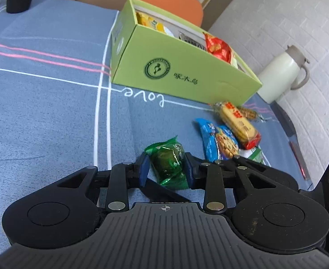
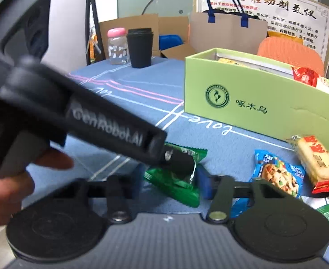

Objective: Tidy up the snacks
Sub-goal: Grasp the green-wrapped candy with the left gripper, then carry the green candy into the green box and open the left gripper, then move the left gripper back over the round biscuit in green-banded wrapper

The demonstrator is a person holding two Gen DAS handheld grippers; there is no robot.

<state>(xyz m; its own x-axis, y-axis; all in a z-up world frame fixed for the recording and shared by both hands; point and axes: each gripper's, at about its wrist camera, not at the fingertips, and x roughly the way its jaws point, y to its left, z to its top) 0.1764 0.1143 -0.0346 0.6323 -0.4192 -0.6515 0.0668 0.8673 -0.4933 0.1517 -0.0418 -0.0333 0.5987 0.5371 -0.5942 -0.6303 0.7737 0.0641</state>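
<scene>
Clamping a green snack packet [image 1: 168,163] between its blue pads, the left gripper [image 1: 166,168] holds it low over the blue tablecloth [image 1: 52,112].

The packet's long axis runs away from the gripper, its crimped end pointing toward the green box [image 1: 175,71]. The right gripper [image 2: 171,181] sits just behind the same packet, jaws spread wide and touching nothing I can make out. Beyond lie a blue cookie packet [image 1: 218,141] and a yellow biscuit packet [image 1: 238,123], near the box's front wall; more snacks fill the box.

Light: bright, even indoor light, soft shadows
Edges: fisheye bend, dark corners
Blur: near gripper handle [image 2: 106,125] smeared, right wrist view
</scene>
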